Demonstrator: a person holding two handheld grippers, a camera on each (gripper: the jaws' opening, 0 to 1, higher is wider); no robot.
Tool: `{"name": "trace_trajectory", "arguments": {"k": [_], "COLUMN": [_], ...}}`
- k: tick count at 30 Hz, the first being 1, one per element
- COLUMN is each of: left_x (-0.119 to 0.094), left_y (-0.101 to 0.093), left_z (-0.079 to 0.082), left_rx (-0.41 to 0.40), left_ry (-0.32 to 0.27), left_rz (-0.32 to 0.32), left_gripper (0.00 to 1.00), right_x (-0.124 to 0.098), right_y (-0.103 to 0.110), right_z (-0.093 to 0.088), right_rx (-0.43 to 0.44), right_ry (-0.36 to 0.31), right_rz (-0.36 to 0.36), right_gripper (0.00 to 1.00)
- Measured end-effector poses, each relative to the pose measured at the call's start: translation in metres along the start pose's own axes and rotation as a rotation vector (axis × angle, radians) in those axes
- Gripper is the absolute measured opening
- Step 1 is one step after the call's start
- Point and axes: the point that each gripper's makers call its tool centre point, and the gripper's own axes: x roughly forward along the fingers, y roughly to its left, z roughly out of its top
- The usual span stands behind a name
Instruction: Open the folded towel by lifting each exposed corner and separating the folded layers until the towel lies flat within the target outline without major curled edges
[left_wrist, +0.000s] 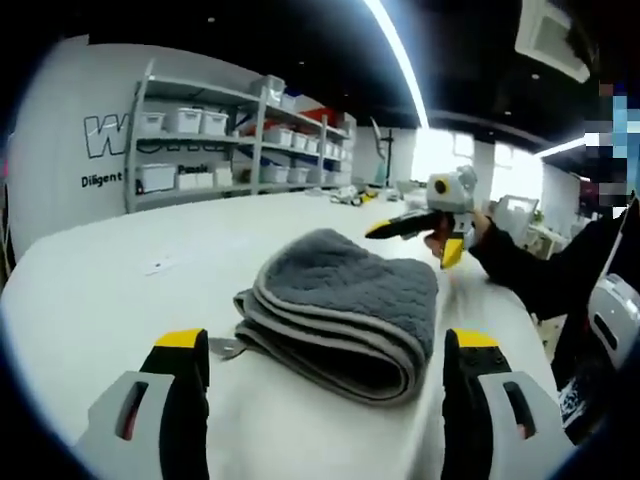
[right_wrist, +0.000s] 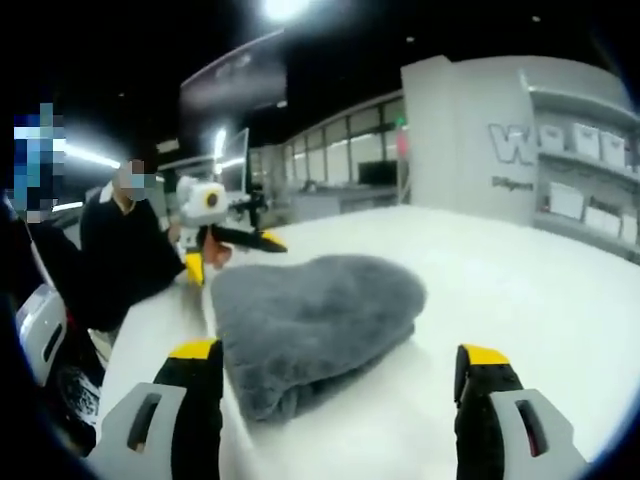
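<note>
Left claw (left_wrist: 325, 375) has its jaws spread wide and holds nothing, with the folded grey towel (left_wrist: 345, 305) lying on the white worktop (left_wrist: 110, 290) just ahead, between the jaw tips. Right claw (right_wrist: 340, 385) is likewise spread and empty, the towel just ahead and nearer its left jaw. In the left gripper view the stacked layer edges face the claw, so a good start, I judge, is to slide one jaw under the top layer only, at a corner, close gently, and peel up and away. Each claw sits low over the worktop, aimed nearly level at the towel from opposite sides; a dark sleeve (left_wrist: 535, 270) trails behind the right one
</note>
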Motion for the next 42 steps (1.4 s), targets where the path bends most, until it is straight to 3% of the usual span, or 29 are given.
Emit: {"name": "trace_trajectory", "arguments": {"k": [2, 8, 15, 28, 30, 32, 37, 42], "left_x": [0.0, 0.002, 0.006, 0.007, 0.006, 0.005, -0.003, -0.009], "left_y": [-0.002, -0.004, 0.005, -0.005, 0.002, 0.009, 0.015, 0.018], "left_z": [0.006, 0.003, 0.008, 0.011, 0.013, 0.009, 0.017, 0.028], "left_rx": [-0.072, -0.062, -0.202, -0.212, -0.24, -0.211, -0.25, -0.227], "left_ry": [-0.034, -0.027, -0.089, -0.082, -0.096, -0.077, -0.081, -0.068], "left_rz": [-0.03, -0.021, 0.001, -0.048, -0.016, 0.015, 0.0, 0.009], "left_gripper": [0.91, 0.94, 0.93, 0.92, 0.96, 0.95, 0.94, 0.94], "right_x": [0.0, 0.0, -0.002, 0.0, 0.0, -0.002, -0.01, -0.017], "right_y": [-0.005, -0.009, -0.013, -0.013, -0.013, -0.015, -0.022, -0.023], "right_z": [0.001, 0.002, 0.006, 0.004, 0.005, 0.005, 0.011, 0.007], "right_rx": [-0.006, 0.011, 0.033, 0.069, 0.088, 0.105, 0.16, 0.16], "right_ry": [-0.006, -0.019, -0.042, -0.045, -0.048, -0.053, -0.07, -0.019], "right_rz": [-0.023, -0.041, -0.051, -0.049, -0.037, -0.031, -0.023, -0.009], "right_gripper": [0.97, 0.94, 0.9, 0.9, 0.9, 0.91, 0.93, 0.95]}}
